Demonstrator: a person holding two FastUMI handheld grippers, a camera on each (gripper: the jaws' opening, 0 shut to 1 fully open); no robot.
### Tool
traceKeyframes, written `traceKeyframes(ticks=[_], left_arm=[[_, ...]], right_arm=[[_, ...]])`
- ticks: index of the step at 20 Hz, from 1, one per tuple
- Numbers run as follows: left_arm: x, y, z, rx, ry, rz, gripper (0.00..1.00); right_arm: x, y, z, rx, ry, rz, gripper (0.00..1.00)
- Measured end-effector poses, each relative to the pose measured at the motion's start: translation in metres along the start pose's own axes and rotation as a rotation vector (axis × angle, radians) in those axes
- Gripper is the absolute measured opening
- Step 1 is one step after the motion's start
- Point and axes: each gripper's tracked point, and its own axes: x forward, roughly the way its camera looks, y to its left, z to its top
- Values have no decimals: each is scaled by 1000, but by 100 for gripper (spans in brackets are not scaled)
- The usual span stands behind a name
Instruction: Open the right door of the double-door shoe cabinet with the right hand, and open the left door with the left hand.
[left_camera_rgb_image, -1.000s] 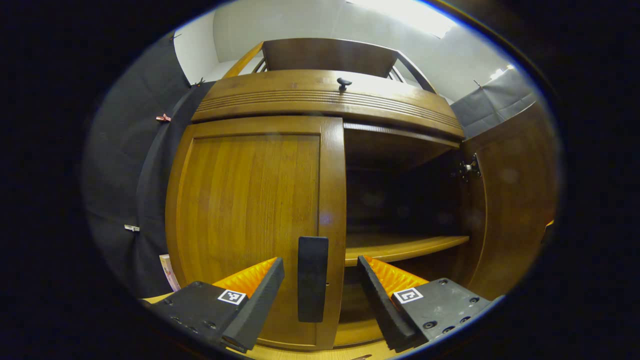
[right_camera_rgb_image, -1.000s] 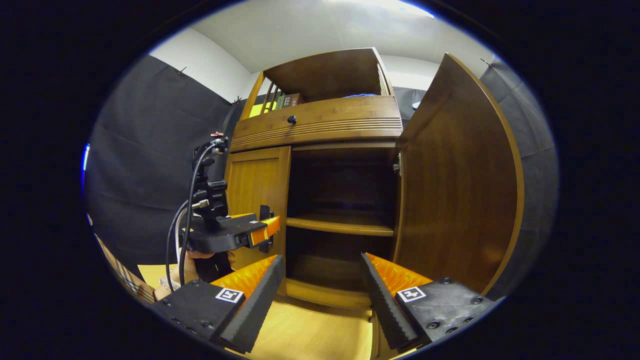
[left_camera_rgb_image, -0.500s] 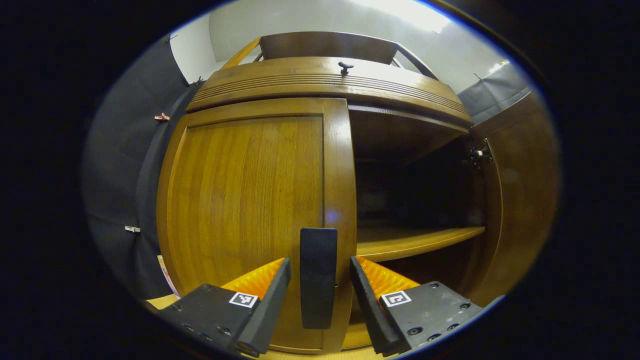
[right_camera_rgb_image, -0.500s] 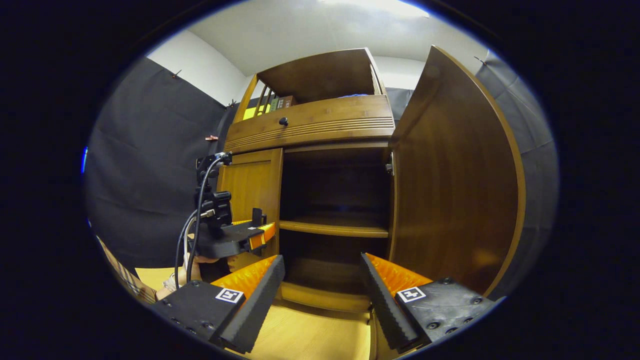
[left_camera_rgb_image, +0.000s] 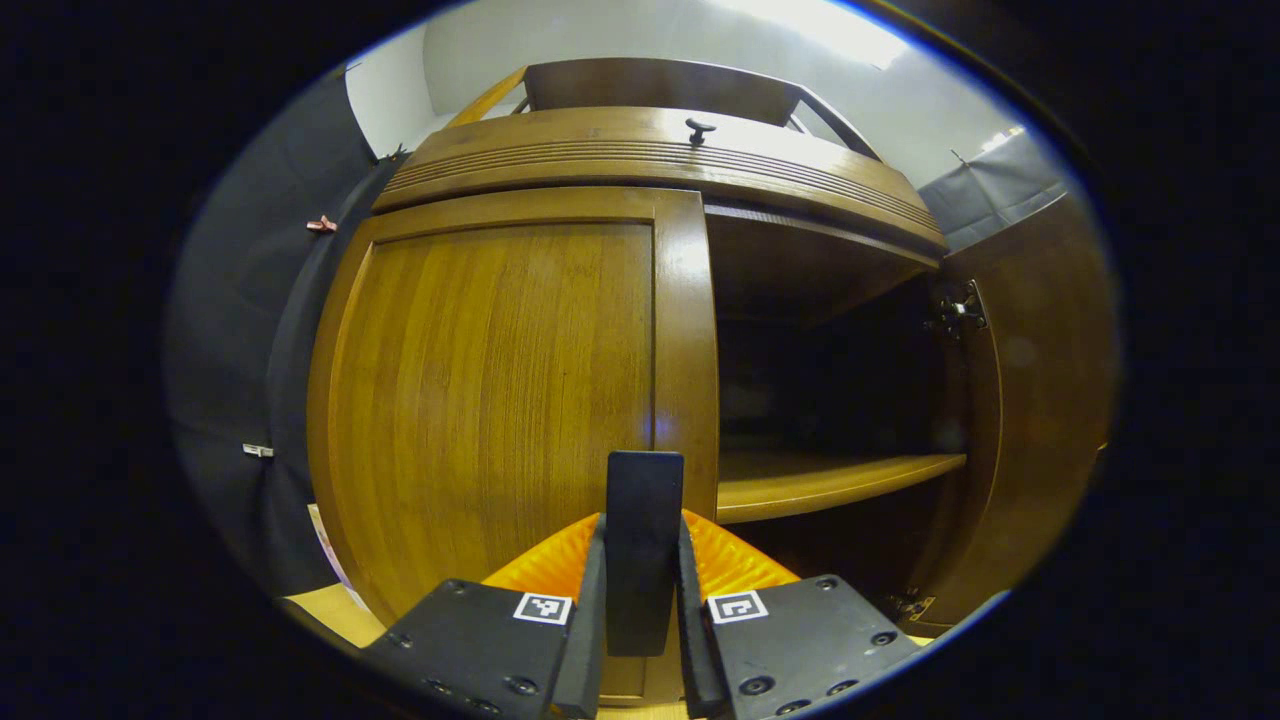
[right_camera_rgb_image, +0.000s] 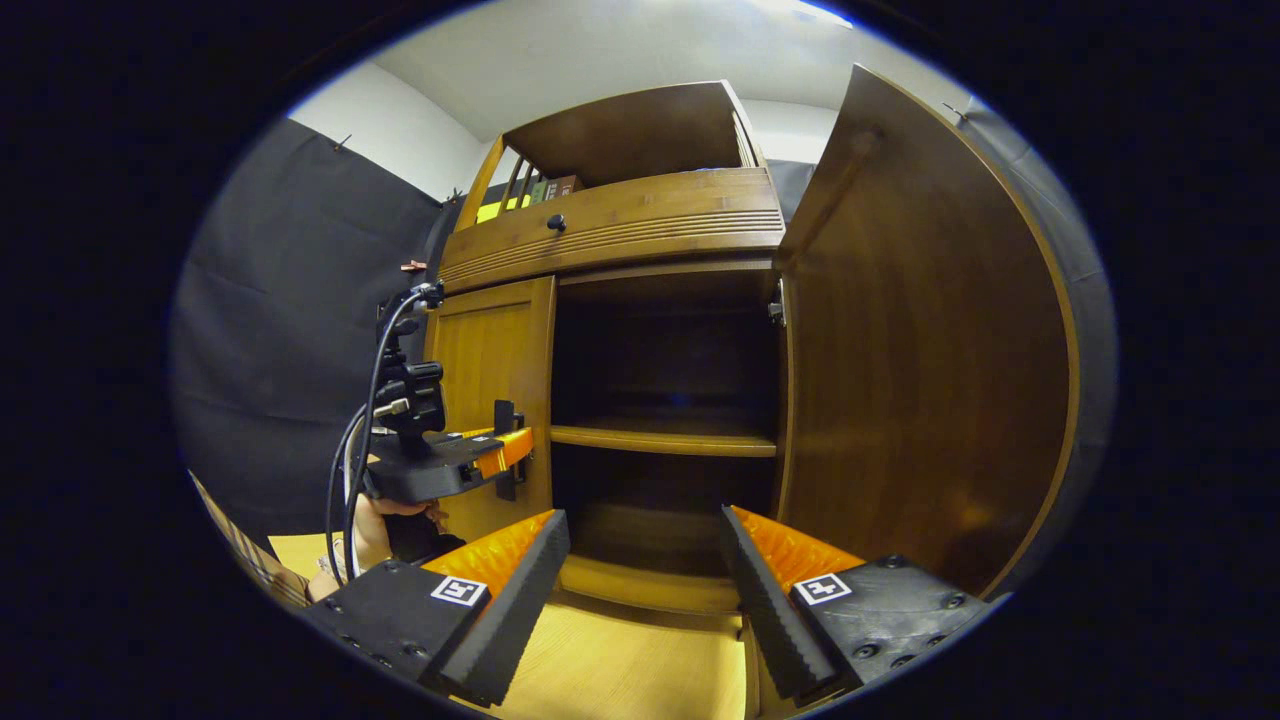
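The left gripper (left_camera_rgb_image: 643, 600) is clamped on the closed left door's (left_camera_rgb_image: 490, 400) handle (left_camera_rgb_image: 643, 545). The right door (right_camera_rgb_image: 920, 360), at 3 o'clock, is swung wide; the right gripper (right_camera_rgb_image: 645, 590) is held spread.

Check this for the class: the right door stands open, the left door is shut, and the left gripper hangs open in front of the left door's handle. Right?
Not quite. In the left gripper view the left gripper is shut on the handle; the left door is shut and the right door open.

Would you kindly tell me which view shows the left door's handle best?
The left gripper view: the handle stands close and central, clamped by the left hand-held gripper. The right gripper view shows it small, far off and partly hidden by that hand-held gripper.
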Motion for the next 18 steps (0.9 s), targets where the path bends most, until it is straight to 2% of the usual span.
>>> traceKeyframes(ticks=[3,10,18], left_arm=[[-4,-1,0,-4,8,-18,34],[-33,2,4,-32,45,-120,33],[-82,16,12,-29,54,-157,32]], right_arm=[[-1,0,-1,-9,2,-11,95],[-7,12,9,42,-18,-8,95],[-22,40,13,50,-21,20,95]])
